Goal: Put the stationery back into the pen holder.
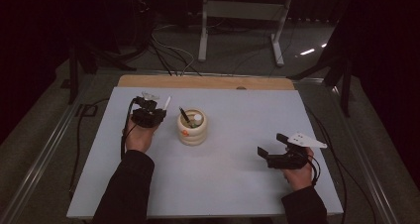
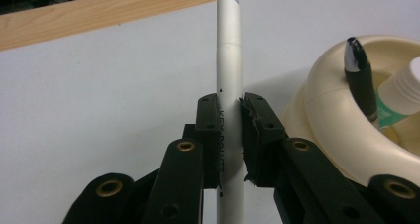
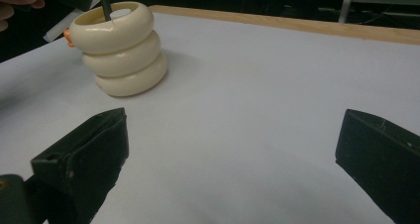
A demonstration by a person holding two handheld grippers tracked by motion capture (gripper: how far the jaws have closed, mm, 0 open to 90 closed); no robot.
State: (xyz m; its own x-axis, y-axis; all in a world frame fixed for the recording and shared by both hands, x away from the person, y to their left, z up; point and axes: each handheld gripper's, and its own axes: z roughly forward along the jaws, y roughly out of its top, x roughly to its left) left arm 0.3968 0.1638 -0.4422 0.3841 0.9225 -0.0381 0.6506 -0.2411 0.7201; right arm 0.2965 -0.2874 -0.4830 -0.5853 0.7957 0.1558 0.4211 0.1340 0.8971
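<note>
Left gripper point(image 2: 229, 120) clamped on white pen point(image 2: 229, 60) beside cream holder point(image 2: 337, 130); right gripper point(image 3: 233, 154) wide.

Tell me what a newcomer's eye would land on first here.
First, the cream ringed pot in the middle of the pale table, with a dark pen standing in it. Just left of it, the left tool is clamped on a white pen, while the right tool rests open near the right edge.

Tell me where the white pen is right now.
The white pen is clamped between the left gripper's jaws, at the left of the high view, just left of the cream ringed holder.
</note>
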